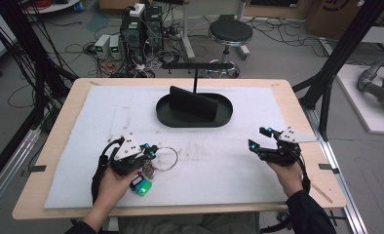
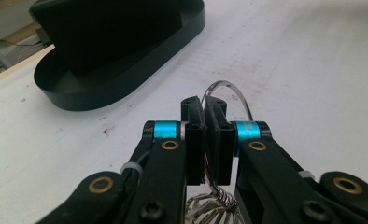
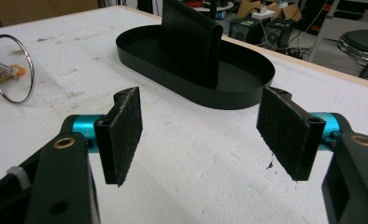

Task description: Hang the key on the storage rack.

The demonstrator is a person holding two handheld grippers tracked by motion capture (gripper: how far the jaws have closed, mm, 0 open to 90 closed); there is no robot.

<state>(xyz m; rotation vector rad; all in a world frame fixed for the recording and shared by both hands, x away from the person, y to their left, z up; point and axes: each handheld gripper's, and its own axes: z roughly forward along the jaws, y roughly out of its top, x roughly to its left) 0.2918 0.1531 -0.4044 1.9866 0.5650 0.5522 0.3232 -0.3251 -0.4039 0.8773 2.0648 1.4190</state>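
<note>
1. High view: The key ring point(image 1: 166, 158), a large wire loop with keys and a green-and-blue fob bunched at its near-left end, lies on the white mat on the person's side of the black oval tray point(image 1: 194, 119), near and to the left of it. The left gripper point(image 1: 150, 151) sits at the ring's left edge, its jaws pressed together on the wire. The loop reaches rightward from that grip, so its long axis runs roughly parallel to the tray's length. The right gripper point(image 1: 259, 138) hovers well apart, near and to the right of the tray, with its jaws spread and holding nothing.

2. Left gripper view: The left gripper point(image 2: 204, 112) pinches the ring point(image 2: 229, 91) between its pads, the wire arching up past the fingertips and the twisted bunch of keys hanging below. The tray point(image 2: 126, 70), with an upright black divider standing in it, lies ahead and to the left.

3. Right gripper view: The right gripper point(image 3: 210, 126) stands wide open, the tray point(image 3: 191, 70) straight ahead beyond its pads. The ring point(image 3: 14, 70) lies far left of the tray. By position, the left hand is plainly the nearer; any carry to the tray would likely run forward and rightward from its grip.
</note>
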